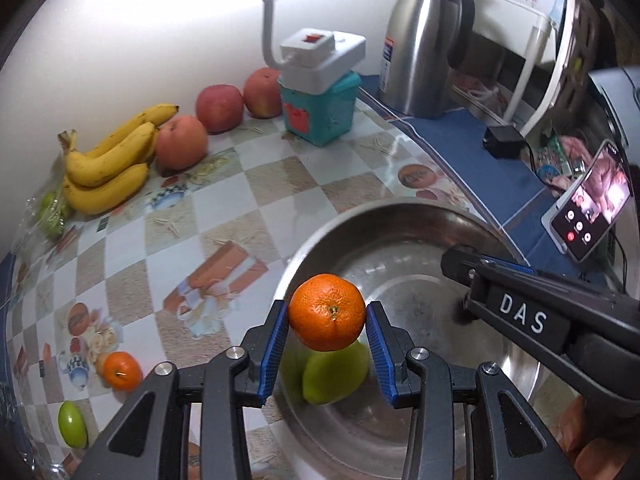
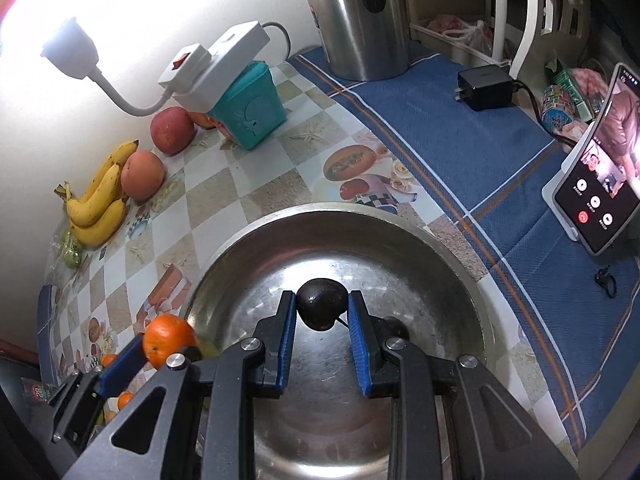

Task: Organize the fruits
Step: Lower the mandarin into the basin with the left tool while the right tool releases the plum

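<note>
My left gripper (image 1: 327, 318) is shut on an orange tangerine (image 1: 327, 311), held over the near-left part of a large steel bowl (image 1: 360, 224). A green fruit (image 1: 336, 374) lies in the bowl right under it. My right gripper (image 2: 322, 307) is shut on a small dark round fruit (image 2: 322, 303) above the middle of the steel bowl (image 2: 440, 236). In the right wrist view the tangerine (image 2: 166, 338) and the left gripper's blue pad show at the bowl's left rim. In the left wrist view the right gripper's black body reaches in from the right.
Bananas (image 1: 106, 160), three reddish apples (image 1: 182, 142) and bagged green fruit (image 1: 52, 212) sit by the wall. A second tangerine (image 1: 122, 370) and a green fruit (image 1: 72, 424) lie near left. A teal box (image 1: 318, 110) with a power strip, a steel kettle (image 1: 424, 40), a charger (image 2: 486, 88) and a phone (image 2: 596, 184) stand behind and right.
</note>
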### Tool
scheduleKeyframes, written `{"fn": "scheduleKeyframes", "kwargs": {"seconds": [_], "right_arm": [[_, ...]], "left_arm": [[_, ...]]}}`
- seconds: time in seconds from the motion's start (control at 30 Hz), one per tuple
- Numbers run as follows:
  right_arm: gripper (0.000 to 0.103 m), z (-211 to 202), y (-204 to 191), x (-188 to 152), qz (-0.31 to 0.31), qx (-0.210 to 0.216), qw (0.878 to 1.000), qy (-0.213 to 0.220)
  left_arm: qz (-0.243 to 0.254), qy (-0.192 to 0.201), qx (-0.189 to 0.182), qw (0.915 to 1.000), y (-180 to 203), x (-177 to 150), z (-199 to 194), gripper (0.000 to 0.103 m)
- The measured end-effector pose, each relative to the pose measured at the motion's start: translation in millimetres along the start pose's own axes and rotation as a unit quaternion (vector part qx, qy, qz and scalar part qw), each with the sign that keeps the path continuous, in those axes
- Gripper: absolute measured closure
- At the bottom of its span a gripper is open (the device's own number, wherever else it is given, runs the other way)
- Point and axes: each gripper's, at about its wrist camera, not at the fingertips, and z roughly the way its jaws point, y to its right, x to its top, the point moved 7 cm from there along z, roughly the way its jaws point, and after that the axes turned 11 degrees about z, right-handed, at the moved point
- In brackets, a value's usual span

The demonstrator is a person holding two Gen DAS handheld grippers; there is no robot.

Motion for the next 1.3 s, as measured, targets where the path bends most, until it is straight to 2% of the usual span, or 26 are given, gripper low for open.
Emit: {"fn": "scheduleKeyframes", "kwargs": {"seconds": [0.67, 1.3], "right_arm": [[0.075, 23, 2, 3, 0.001, -0.001, 1.0, -0.022], [0.075, 32, 4, 1, 0.002, -0.017, 0.999, -0.03]], "left_arm": [[0.016, -0.014, -0.002, 0.9998, 14, 11, 27, 0.06], [0.017, -0.027, -0.003, 0.9995, 18, 7, 38, 0.06]]}}
